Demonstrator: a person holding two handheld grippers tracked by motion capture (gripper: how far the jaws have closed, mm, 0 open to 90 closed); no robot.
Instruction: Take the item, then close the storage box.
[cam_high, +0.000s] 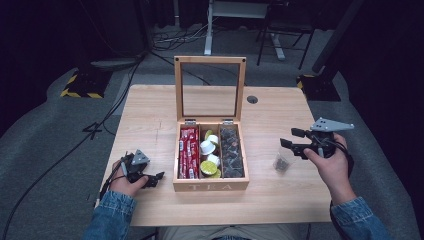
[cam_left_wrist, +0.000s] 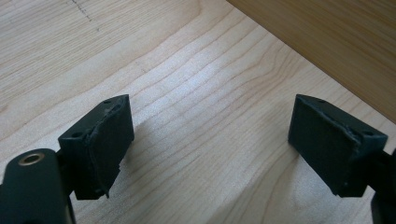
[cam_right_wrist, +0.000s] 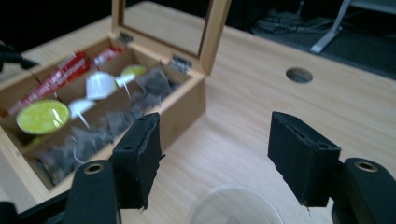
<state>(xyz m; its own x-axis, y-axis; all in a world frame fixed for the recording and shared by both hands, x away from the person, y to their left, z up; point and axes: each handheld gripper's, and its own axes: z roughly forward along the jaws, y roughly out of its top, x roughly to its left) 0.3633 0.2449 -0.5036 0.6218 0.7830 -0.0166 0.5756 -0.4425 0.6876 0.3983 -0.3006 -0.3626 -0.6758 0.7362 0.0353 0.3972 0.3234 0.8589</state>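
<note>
- The right gripper (cam_high: 294, 144) hovered with fingers apart over the small clear plastic cup (cam_high: 282, 163), which stood on the pale wooden worktop (cam_high: 150, 120) just right of the open wooden tea box (cam_high: 210, 186).
- Closing off-centre would probably tip or crush the flimsy cup.
- The left gripper (cam_high: 153, 179) rested beside the box, fingers apart and empty.

Light wood surface (cam_high: 150, 125) with a grommet hole (cam_high: 252, 99) near the far edge. Sitting on it: an open wooden tea box (cam_high: 211, 186) between the two claws, and a small clear cup (cam_high: 282, 163) just beside the right claw (cam_high: 292, 144).
</note>
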